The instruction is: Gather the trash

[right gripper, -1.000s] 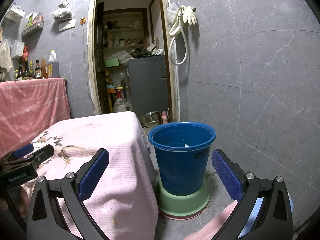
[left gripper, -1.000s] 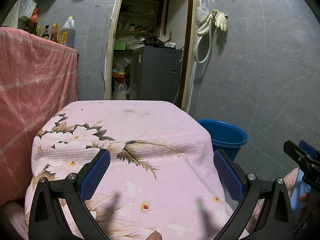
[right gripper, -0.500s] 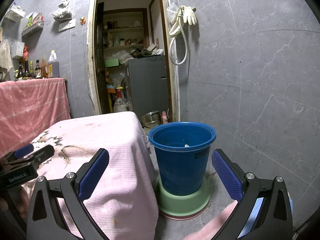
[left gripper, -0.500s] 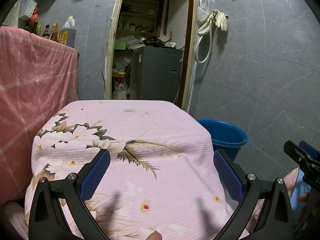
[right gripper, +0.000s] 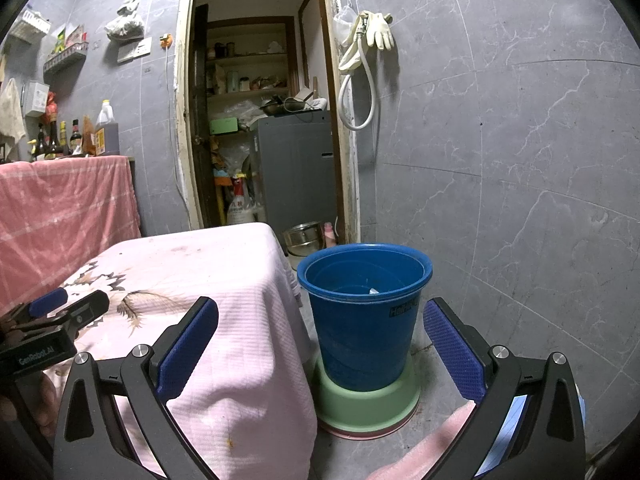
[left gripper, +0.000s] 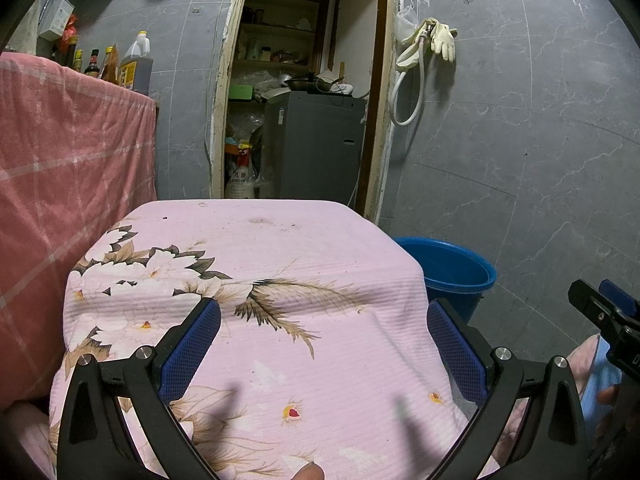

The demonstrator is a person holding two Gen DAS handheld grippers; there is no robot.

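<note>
Ahead of right tool, spread: blue bucket.

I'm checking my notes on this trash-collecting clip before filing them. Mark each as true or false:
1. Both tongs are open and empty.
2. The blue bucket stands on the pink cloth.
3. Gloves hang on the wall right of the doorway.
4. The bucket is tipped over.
1. True: the left tongs and right tongs are open, nothing between them.
2. False: the round blue plastic bucket stands on a pale green base on the floor, beside the pink flowered cloth.
3. True: pale rubber gloves hang there with a white hose.
4. False: it is upright.
</note>
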